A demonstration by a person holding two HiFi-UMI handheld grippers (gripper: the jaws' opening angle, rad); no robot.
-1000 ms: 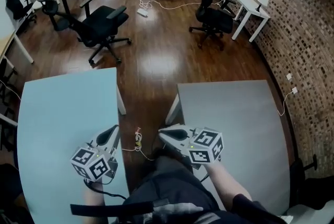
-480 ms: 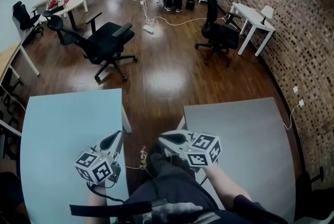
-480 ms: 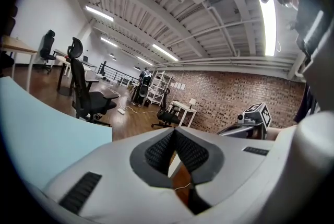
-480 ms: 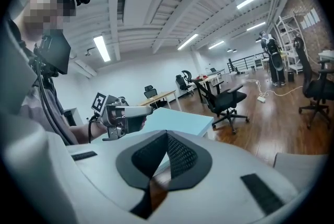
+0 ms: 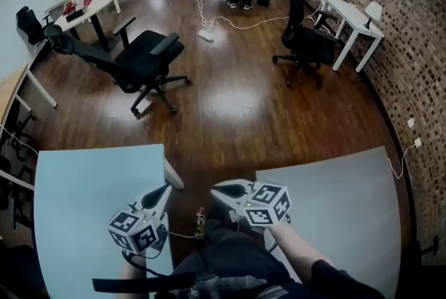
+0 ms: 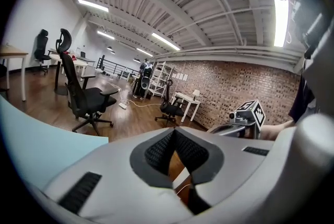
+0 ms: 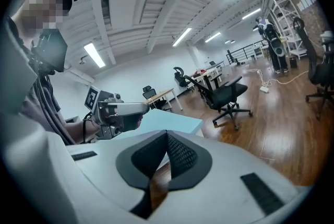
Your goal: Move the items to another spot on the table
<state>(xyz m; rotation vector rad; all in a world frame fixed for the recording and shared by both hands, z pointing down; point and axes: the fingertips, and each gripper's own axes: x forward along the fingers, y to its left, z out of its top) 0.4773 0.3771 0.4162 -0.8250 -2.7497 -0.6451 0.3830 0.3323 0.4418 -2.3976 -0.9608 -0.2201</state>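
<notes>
No items show on either table. My left gripper (image 5: 162, 192) hangs over the right edge of the light blue table (image 5: 77, 207), shut, with nothing between its pads. My right gripper (image 5: 217, 187) is over the gap beside the grey table (image 5: 341, 200), also shut and empty. In the left gripper view the jaws (image 6: 175, 131) meet, and the right gripper's marker cube (image 6: 249, 112) shows beyond them. In the right gripper view the closed jaws (image 7: 167, 134) point toward the blue table (image 7: 162, 125), with the left gripper (image 7: 122, 109) at the left.
A narrow gap of wooden floor with a cable (image 5: 200, 221) separates the two tables. Beyond stand a black office chair (image 5: 143, 57), a second chair (image 5: 306, 43), a white desk (image 5: 352, 15) and a brick wall (image 5: 414, 40).
The head view has tilted upward, so both tables sit lower in the picture and more floor shows. Both grippers stay shut and close together.
</notes>
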